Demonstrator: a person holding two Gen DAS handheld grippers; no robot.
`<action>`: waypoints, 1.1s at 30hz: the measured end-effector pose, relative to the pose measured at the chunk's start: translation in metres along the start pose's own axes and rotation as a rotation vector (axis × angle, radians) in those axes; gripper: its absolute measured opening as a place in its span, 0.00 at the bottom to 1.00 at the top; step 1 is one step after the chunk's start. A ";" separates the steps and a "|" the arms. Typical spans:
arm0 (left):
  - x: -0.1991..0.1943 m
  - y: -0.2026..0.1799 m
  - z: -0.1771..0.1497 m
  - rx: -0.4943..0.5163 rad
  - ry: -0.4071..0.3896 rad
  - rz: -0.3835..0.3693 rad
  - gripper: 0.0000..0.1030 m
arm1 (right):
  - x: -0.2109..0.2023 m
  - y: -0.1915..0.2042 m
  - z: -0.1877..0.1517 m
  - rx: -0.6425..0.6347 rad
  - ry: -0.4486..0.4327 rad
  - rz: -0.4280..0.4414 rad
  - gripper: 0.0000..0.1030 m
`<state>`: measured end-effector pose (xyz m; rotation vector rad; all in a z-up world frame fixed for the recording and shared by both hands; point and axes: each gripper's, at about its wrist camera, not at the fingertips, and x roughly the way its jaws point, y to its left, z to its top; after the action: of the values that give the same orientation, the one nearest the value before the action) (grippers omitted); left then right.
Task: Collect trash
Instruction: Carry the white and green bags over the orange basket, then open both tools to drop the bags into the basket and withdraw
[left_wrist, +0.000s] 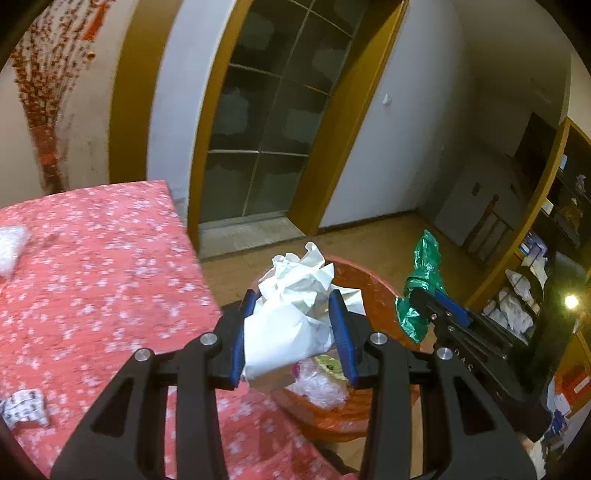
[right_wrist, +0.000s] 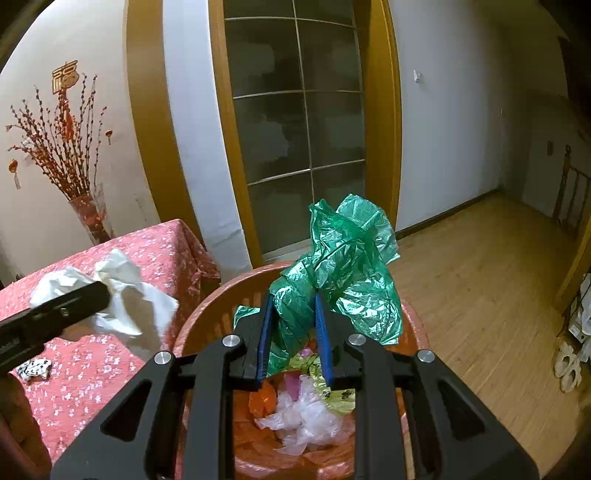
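Note:
My left gripper (left_wrist: 293, 295) is shut on a crumpled white paper (left_wrist: 295, 302) and holds it over the near edge of the orange trash bin (left_wrist: 384, 295). The paper also shows in the right wrist view (right_wrist: 129, 295), beside the table edge. My right gripper (right_wrist: 293, 295) is shut on a crumpled green plastic bag (right_wrist: 347, 254) and holds it above the bin (right_wrist: 214, 306). The bin holds clear plastic (right_wrist: 306, 413) and other wrappers. The right gripper with the green bag (left_wrist: 424, 280) shows right of the bin in the left wrist view.
A table with a red flowered cloth (left_wrist: 92, 258) stands left of the bin. On it lie a printed paper scrap (left_wrist: 24, 408) and a clear plastic bag (left_wrist: 11, 247). A vase of red branches (right_wrist: 88, 214) stands at the table's back. Wooden floor (right_wrist: 480, 277) lies to the right, shelves (left_wrist: 535, 258) beyond.

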<state>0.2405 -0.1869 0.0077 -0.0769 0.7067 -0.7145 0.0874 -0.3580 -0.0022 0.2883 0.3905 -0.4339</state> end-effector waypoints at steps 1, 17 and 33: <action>0.008 -0.003 0.001 0.005 0.009 -0.007 0.38 | 0.001 -0.003 0.000 0.003 0.001 0.001 0.21; 0.078 -0.012 -0.002 0.001 0.133 -0.039 0.45 | 0.026 -0.028 0.000 0.073 0.038 0.021 0.26; 0.058 0.018 -0.014 0.004 0.136 0.081 0.65 | 0.023 -0.025 -0.008 0.069 0.058 0.018 0.51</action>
<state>0.2734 -0.2073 -0.0409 0.0043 0.8334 -0.6479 0.0925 -0.3849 -0.0237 0.3718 0.4294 -0.4222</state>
